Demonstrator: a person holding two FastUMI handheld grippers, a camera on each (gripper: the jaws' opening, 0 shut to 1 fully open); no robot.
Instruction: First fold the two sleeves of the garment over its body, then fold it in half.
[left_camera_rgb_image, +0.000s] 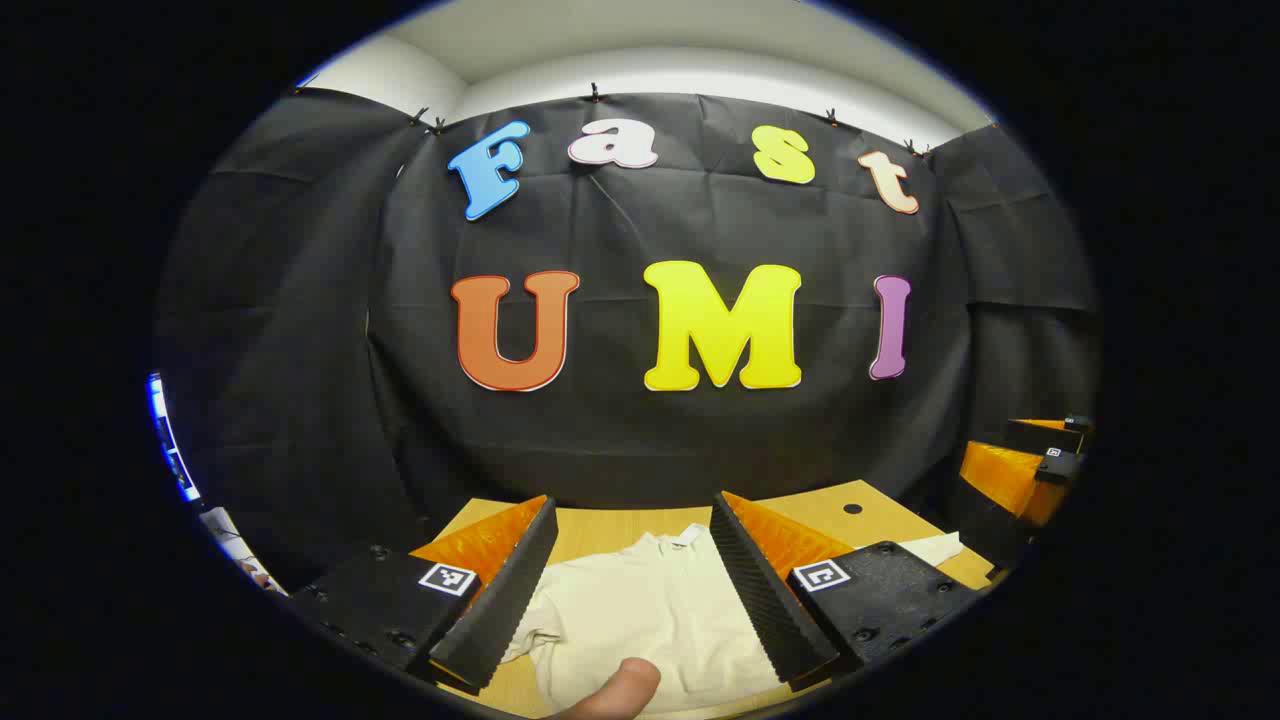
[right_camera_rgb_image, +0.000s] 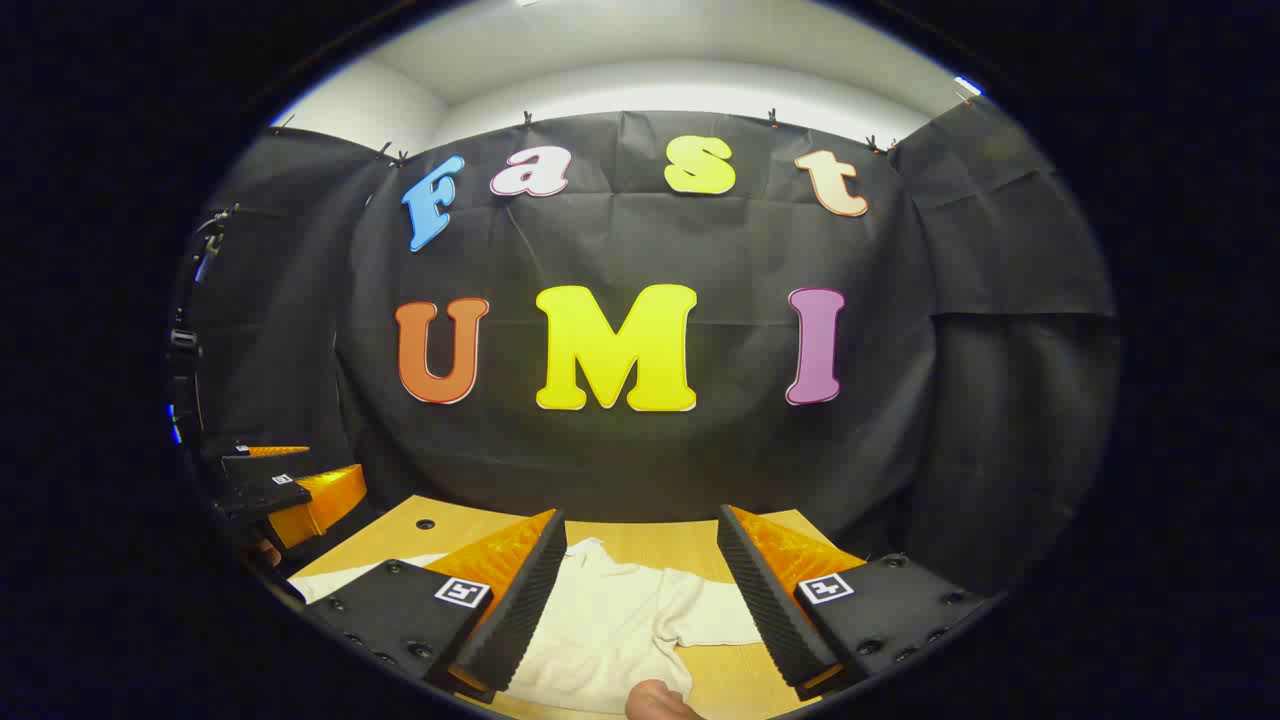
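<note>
**On the bench: cream garment laid flat between two raised tongs**

On the wooden bench a cream garment is spread, its collar turned toward the far edge. In the left gripper view one short sleeve is seen bunched toward the left side; in the right gripper view the other sleeve is seen lying out toward the right edge, apart from the body. The left gripper is held above the cloth with its jaws apart and nothing between them; the right gripper is likewise held wide and empty. A fingertip is seen at the near edge. For a clean sleeve fold, the sleeve is best pinched at its hem, one layer only, and carried low across the body so that the shoulder line is kept straight.
</note>
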